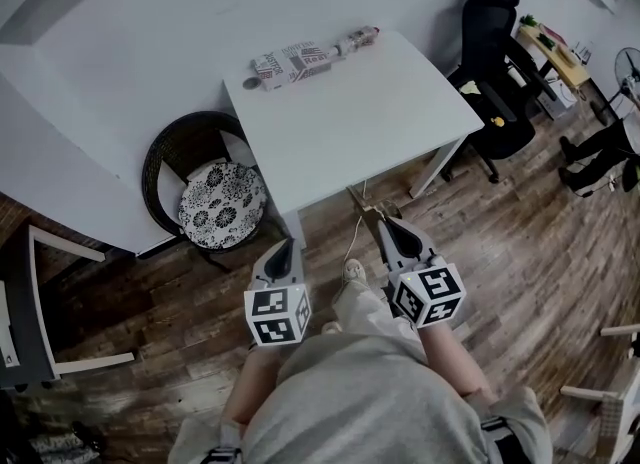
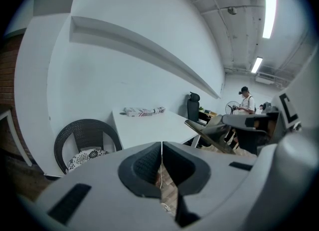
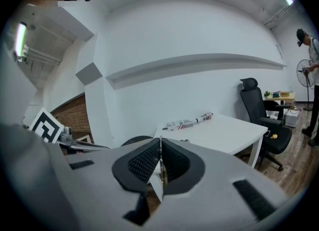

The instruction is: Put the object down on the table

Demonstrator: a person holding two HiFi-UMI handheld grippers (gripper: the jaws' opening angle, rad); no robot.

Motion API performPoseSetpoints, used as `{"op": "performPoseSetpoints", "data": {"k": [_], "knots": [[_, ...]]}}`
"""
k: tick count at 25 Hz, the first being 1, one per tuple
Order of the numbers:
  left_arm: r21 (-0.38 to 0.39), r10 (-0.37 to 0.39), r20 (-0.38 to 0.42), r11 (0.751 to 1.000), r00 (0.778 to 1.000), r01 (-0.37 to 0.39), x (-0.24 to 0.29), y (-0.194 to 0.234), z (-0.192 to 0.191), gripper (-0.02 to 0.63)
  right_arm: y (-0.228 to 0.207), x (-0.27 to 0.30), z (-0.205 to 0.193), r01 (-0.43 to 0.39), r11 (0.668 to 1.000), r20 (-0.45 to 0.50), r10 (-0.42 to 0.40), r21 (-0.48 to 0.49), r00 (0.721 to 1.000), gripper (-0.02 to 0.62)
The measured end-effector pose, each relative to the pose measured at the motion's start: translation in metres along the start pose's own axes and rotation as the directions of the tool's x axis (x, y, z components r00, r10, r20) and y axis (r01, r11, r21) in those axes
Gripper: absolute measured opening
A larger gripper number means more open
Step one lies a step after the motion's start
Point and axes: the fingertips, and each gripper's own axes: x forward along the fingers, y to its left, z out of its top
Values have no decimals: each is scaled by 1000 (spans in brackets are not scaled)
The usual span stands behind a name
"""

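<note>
My right gripper (image 1: 385, 220) hangs in front of the white table's (image 1: 370, 122) near edge, shut on a thin flat tan strip (image 1: 362, 201) that juts toward the table. In the left gripper view that strip (image 2: 209, 135) shows as a flat tan blade. From the right gripper view (image 3: 160, 148) it is edge-on between the pads. My left gripper (image 1: 283, 245) is beside it over the floor, shut and empty (image 2: 161, 150). A long printed package (image 1: 300, 60) lies at the table's far edge.
A black wicker chair with a patterned cushion (image 1: 215, 202) stands left of the table. A black office chair (image 1: 495, 42) is at its right, with a cluttered desk (image 1: 550, 52) and a fan (image 1: 630, 67) beyond. A person (image 2: 245, 100) stands far off. A white cord (image 1: 350, 242) lies on the wooden floor.
</note>
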Motion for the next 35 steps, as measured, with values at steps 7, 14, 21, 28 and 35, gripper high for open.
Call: {"op": "performPoseSetpoints", "data": {"k": [7,14,21,28,35], "knots": [[-11,49,-15,999,999,-49,31,23,10,11,-22,53,3,-24,1000,-19,24,-12,1000,14],[-19,85,-38,996,996,-86,73,39,20,11,-52,118,2,-49,998,-56,47,-36,997,14],[-44,116,-58,992,992,-119,116,51,25,11,-79,180,-12,-78,996,-116,72,-48,991,14],[-45,129,-81,990,988,-133,151,57,26,11,-99,233,-34,-94,993,-190,80,-68,979,14],[-46,125,-98,991,987,-129,173,56,25,11,-116,274,-53,-87,994,-242,69,-68,968,14]]}}
